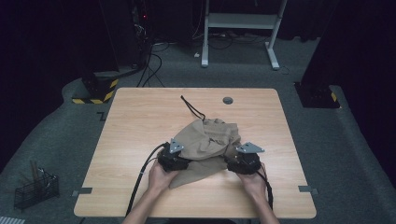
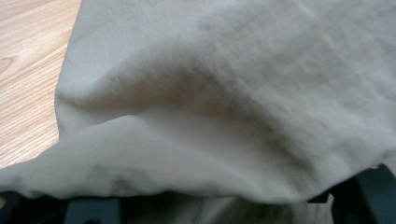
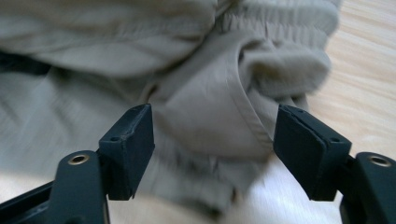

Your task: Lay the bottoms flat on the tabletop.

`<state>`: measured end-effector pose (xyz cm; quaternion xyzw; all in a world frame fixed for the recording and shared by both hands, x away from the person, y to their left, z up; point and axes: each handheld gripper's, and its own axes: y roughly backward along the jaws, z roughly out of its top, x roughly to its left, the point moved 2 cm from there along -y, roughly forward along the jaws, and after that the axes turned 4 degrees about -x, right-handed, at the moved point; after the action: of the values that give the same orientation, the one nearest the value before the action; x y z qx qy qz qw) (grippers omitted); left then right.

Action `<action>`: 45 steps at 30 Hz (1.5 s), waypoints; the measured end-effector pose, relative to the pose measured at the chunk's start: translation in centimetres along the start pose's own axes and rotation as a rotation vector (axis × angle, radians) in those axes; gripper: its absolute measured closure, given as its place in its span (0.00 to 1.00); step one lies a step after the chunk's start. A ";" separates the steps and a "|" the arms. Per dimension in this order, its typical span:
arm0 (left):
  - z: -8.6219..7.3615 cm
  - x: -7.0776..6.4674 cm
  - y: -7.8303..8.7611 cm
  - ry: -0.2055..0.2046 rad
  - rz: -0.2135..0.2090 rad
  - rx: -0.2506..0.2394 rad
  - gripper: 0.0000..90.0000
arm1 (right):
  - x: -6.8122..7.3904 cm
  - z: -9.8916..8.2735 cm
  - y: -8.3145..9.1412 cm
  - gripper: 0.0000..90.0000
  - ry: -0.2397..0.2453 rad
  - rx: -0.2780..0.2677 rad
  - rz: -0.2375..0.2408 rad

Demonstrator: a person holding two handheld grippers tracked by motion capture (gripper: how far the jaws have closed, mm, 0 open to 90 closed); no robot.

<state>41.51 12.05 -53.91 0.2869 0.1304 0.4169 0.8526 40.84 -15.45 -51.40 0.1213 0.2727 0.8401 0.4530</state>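
A pair of tan trousers [image 1: 205, 144] lies bunched near the middle of the table [image 1: 140, 121], its black drawstring [image 1: 192, 108] trailing off the far side of the heap, and both grippers work at its near edge, so the step looks like arranging or folding the cloth. The right gripper [image 3: 212, 140], at the heap's right, has its jaws spread wide around a seamed fold without pressing it; next it must close on that fold. The left gripper [image 1: 173, 159] sits at the heap's left, but its own view has cloth draped over the jaws, so I cannot tell its state.
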 end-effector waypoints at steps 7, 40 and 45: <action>-0.4 -0.4 0.6 0.001 -0.001 0.005 0.36 | 0.6 -0.8 -2.8 0.31 0.006 0.079 -0.022; 3.9 -5.1 6.4 -0.035 -0.108 -0.088 0.34 | 0.8 -0.9 -2.7 0.31 0.008 0.077 -0.032; 4.2 -4.4 4.2 -0.049 -0.105 -0.041 0.31 | 0.8 -0.9 -2.7 0.31 0.010 0.077 -0.032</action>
<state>38.07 9.05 -48.09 0.2722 0.1159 0.3671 0.8819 41.91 -13.94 -53.72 0.1301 0.3090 0.8222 0.4600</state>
